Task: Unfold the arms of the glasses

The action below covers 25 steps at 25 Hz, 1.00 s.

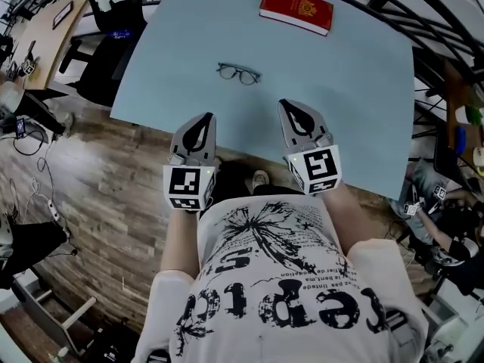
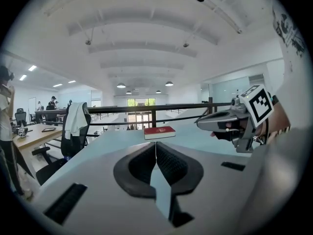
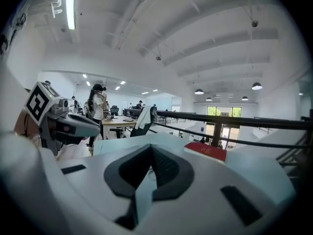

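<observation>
Two grippers are in our hands, and both have their black fingers pressed tight together with nothing between them. We hold the left gripper (image 1: 201,121) and the right gripper (image 1: 296,113) side by side, just over the near edge of the pale blue worktop (image 1: 355,104), and they point toward its far edge. The thin dark-framed glasses (image 1: 239,74) lie near the middle of the worktop, a little toward its left edge, well apart from both grippers and touching nothing else. We cannot tell how their arms sit. The flat red book (image 1: 296,9) with a gold mark lies by the far edge, past the glasses.
</observation>
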### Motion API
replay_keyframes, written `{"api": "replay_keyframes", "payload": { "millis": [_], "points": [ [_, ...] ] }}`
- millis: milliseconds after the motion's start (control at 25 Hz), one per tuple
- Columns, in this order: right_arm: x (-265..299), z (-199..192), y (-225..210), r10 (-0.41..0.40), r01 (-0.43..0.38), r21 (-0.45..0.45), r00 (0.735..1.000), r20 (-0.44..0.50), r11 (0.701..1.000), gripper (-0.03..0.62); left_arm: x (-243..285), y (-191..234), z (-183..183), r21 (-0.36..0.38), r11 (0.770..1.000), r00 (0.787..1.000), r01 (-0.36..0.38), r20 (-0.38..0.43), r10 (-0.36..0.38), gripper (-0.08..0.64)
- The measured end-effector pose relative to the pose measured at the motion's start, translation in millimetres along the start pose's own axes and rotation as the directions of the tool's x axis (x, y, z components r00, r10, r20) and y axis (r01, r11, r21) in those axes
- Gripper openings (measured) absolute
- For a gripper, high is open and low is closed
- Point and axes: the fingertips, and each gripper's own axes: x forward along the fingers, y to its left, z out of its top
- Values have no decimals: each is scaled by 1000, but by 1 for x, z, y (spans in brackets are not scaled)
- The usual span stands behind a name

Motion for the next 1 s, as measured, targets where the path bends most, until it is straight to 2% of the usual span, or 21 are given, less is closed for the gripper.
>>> {"api": "replay_keyframes", "payload": {
  "millis": [280, 400, 520, 640, 760, 880, 1000],
  "points": [
    [55, -13, -39, -83, 87, 48, 993, -88, 995, 9, 87, 31, -8, -4, 993, 990, 120, -77, -120, 20],
    [79, -22, -51, -112, 124, 82, 984, -140, 989, 9, 123, 40, -13, 14, 979, 972, 201, -125, -198, 20],
    [102, -29, -61, -140, 161, 106, 973, -183, 981, 9, 156, 48, -20, 58, 957, 945, 285, -186, -271, 21],
    [124, -35, -70, -163, 192, 124, 963, -215, 974, 9, 185, 51, -31, 135, 913, 903, 384, -259, -342, 21],
    [139, -45, -73, -177, 215, 122, 949, -261, 969, 9, 207, 49, -50, 216, 852, 853, 478, -346, -391, 21],
    [152, -56, -73, -175, 224, 130, 934, -310, 966, 9, 227, 50, -66, 262, 794, 804, 549, -427, -415, 21],
    [164, -72, -71, -151, 222, 158, 918, -367, 962, 9, 243, 47, -81, 281, 722, 737, 632, -505, -449, 21]
  ]
}}
